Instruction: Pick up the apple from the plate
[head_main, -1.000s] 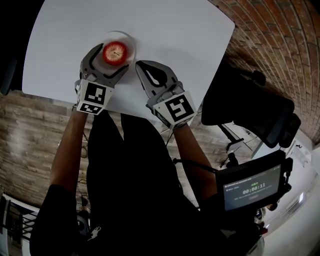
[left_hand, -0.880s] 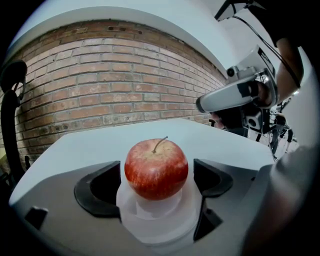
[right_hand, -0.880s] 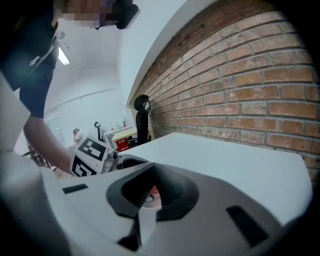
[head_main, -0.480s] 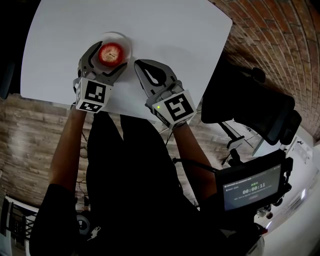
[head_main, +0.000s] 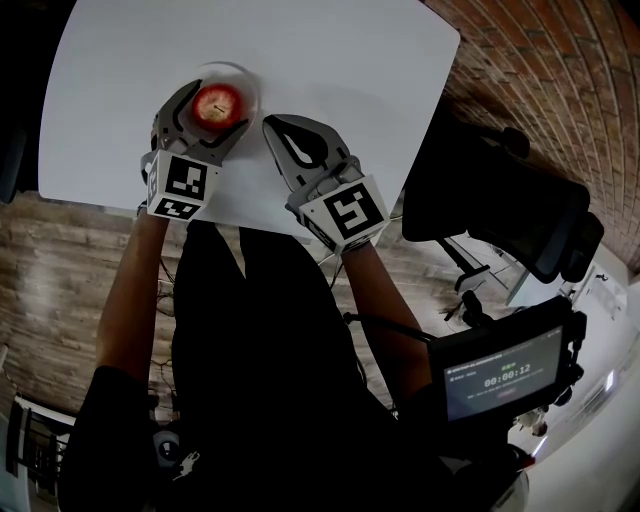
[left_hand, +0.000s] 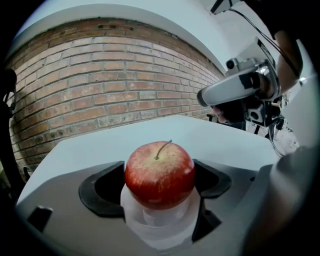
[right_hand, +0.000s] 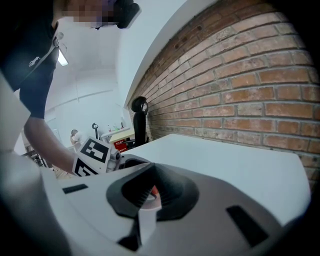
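Observation:
A red apple (head_main: 218, 102) with a short stem rests over a small white plate (head_main: 247, 82) near the table's front left. My left gripper (head_main: 205, 112) reaches over the plate, its black pads (left_hand: 105, 187) pressed against both sides of the apple (left_hand: 159, 174). The plate (left_hand: 160, 230) shows just under the fruit; I cannot tell whether the apple still touches it. My right gripper (head_main: 300, 150) lies on the table right of the plate, jaws together and holding nothing. In the right gripper view, the right gripper (right_hand: 148, 192) points toward the left gripper's marker cube (right_hand: 95, 152).
The white table (head_main: 330, 60) stretches away beyond the plate; its near edge runs just under both grippers. A black chair (head_main: 500, 210) stands off the table's right side. A dark screen with a timer (head_main: 505, 375) sits lower right. Brick surfaces surround the table.
The left jaws have drawn in slightly around the apple. Both grippers hold nearly the same places; the whole view has shifted a little to the left.

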